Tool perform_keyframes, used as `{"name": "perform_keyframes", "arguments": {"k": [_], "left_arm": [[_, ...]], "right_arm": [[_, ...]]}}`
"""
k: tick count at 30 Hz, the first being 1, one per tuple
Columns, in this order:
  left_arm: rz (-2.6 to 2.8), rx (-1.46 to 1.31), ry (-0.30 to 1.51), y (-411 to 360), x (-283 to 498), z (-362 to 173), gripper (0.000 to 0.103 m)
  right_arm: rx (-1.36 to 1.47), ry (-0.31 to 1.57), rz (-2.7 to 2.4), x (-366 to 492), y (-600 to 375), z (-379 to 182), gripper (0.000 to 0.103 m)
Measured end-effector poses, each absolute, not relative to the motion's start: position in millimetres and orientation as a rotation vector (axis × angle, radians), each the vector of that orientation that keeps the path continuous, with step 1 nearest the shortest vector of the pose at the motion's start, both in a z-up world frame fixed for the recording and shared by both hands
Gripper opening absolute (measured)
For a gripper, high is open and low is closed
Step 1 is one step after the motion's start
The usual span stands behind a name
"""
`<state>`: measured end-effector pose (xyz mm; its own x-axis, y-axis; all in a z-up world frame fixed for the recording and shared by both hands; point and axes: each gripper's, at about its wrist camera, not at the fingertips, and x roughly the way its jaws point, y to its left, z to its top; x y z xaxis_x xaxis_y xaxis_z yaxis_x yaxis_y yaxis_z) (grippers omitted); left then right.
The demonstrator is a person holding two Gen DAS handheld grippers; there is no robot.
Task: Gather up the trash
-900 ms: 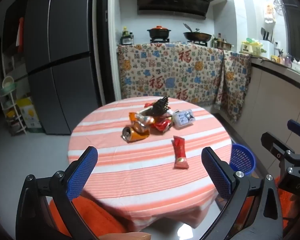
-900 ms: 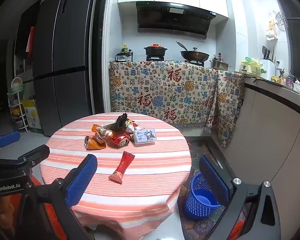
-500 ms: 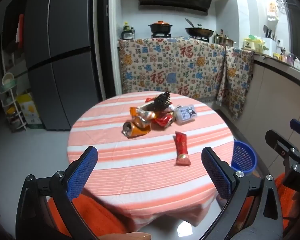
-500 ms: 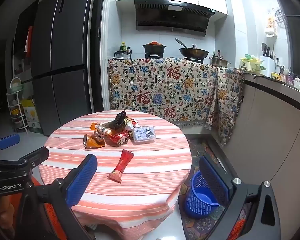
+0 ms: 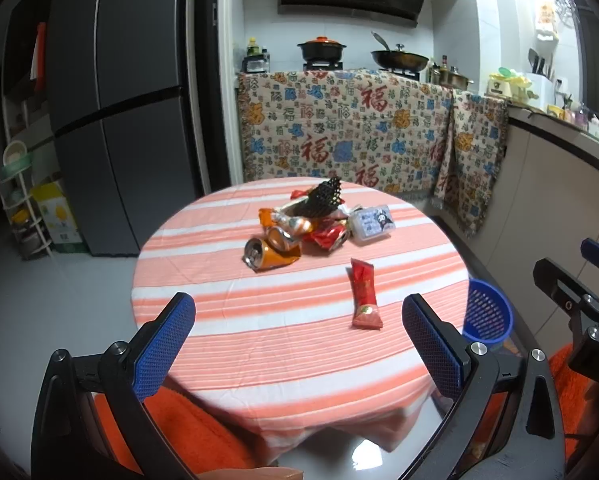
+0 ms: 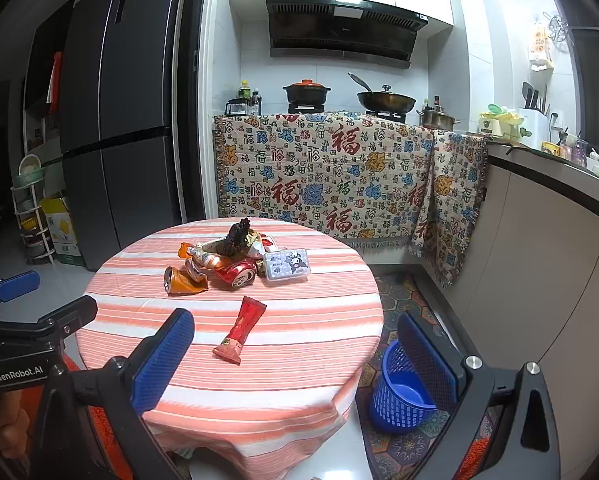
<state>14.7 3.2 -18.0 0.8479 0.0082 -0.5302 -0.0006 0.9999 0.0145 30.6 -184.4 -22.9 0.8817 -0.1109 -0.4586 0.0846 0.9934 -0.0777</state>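
A pile of trash sits mid-table: a crushed orange can (image 5: 270, 255) (image 6: 184, 279), a red can (image 6: 237, 273), wrappers, a black mesh piece (image 5: 322, 197) and a clear plastic box (image 5: 371, 224) (image 6: 286, 266). A red snack packet (image 5: 365, 294) (image 6: 241, 329) lies alone nearer me. A blue mesh basket (image 5: 486, 315) (image 6: 399, 392) stands on the floor right of the table. My left gripper (image 5: 297, 332) and right gripper (image 6: 295, 350) are both open and empty, held short of the table's near edge.
The round table (image 5: 259, 344) has an orange-striped cloth. A grey fridge (image 5: 115, 120) stands at back left, a cloth-draped stove counter (image 6: 331, 176) behind, and a counter (image 6: 559, 216) along the right. An orange seat (image 5: 171, 432) is below.
Both grippers have moved slightly closer to the table, and the left view has tilted up a little. Both stay open. The trash has not moved.
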Motion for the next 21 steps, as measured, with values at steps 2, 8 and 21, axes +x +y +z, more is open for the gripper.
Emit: {"name": "perform_keyframes", "arguments": {"k": [2, 8, 21], "left_arm": [[0.004, 0.013, 0.560, 4.4, 15.5, -18.6, 0.103], [0.004, 0.012, 0.564, 4.3, 15.5, -20.1, 0.103], [0.004, 0.012, 0.568, 0.7, 12.3, -22.8, 0.103]], "right_arm": [[-0.054, 0.481, -0.102, 30.7, -184.4, -22.1, 0.103], [-0.051, 0.483, -0.104, 31.1, -185.8, -22.7, 0.103], [-0.047, 0.486, -0.104, 32.0, -188.4, -22.0, 0.103]]}}
